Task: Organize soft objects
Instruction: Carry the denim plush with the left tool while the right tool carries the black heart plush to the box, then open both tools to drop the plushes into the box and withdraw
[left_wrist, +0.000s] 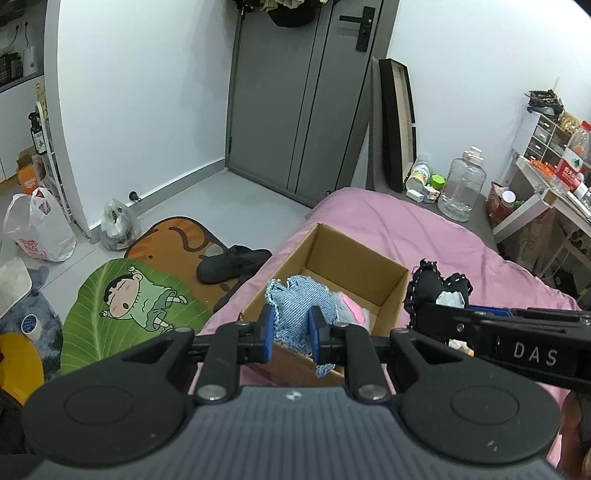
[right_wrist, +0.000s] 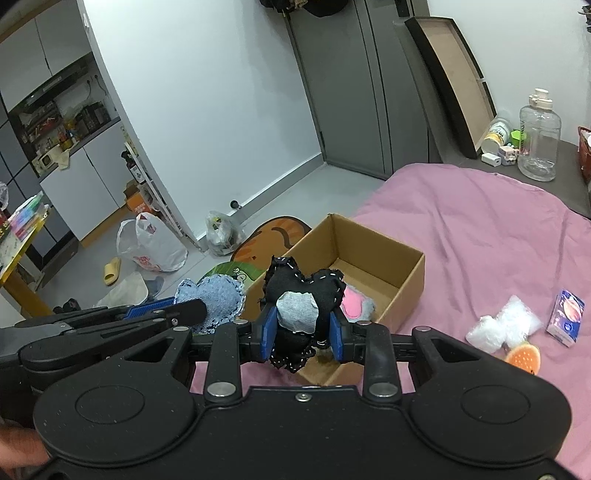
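Two soft toys are held up at once, one in each gripper, both close to the open cardboard box (left_wrist: 354, 266) that sits on the pink bedspread (left_wrist: 443, 236).

From the left wrist view, the left gripper (left_wrist: 293, 328) has its blue pads squeezed onto a denim heart cushion (left_wrist: 301, 299), which bulges out above them and trails a frayed corner below. The cushion hangs just ahead of the fingertips, over the near left corner of the box. Inside the box, beyond and slightly right of the cushion, lies a pink and grey plush piece (left_wrist: 351, 312). To the right of this gripper, the other gripper reaches in from the side holding a black heart cushion (left_wrist: 436, 286) beside the box's right wall. Off to the left on the floor lie a green leaf-shaped mat (left_wrist: 122, 314) and a dark shoe (left_wrist: 232, 264).

From the right wrist view, the right gripper (right_wrist: 303, 328) pinches the black heart cushion (right_wrist: 295, 284), white stitching along its edge and a pale grey patch (right_wrist: 297, 312) facing the camera. It is held just ahead of the fingertips, over the box's (right_wrist: 399, 258) near edge. The pink plush (right_wrist: 356, 304) lies in the box just right of it. Left of this gripper, the denim cushion (right_wrist: 216, 299) sits in the other gripper's fingers. Farther right on the bedspread (right_wrist: 480, 221) lie a white plastic packet (right_wrist: 498, 326), an orange round item (right_wrist: 522, 360) and a small printed carton (right_wrist: 565, 317).
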